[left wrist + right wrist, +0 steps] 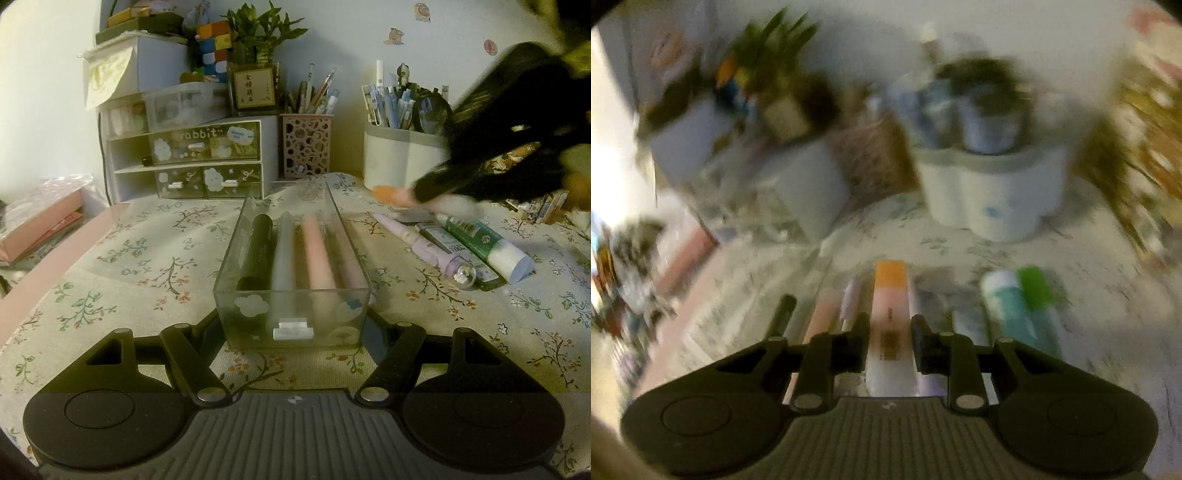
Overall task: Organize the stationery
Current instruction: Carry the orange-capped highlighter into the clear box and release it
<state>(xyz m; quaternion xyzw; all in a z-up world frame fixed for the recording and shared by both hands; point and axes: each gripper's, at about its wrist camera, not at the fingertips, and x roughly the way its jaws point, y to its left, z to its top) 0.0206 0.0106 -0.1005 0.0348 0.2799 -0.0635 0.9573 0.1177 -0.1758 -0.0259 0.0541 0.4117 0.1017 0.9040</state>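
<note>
Clear plastic drawer (291,291) is sitting on the floral cloth (122,258), its near end clamped between the closed-in jaws of the left gripper (293,332). Inside it are lying four pens side by side: black (256,254), grey (283,254), pink (318,254) and pale pink (349,266). The right gripper (889,332) is hanging above the cloth to the drawer's right, its jaws pressing on an orange-capped white marker (891,332); that view is blurring. A lilac pen (424,247) and a green-and-white tube (487,247) are lying loose beneath it, near a white pen pot (399,162).
</note>
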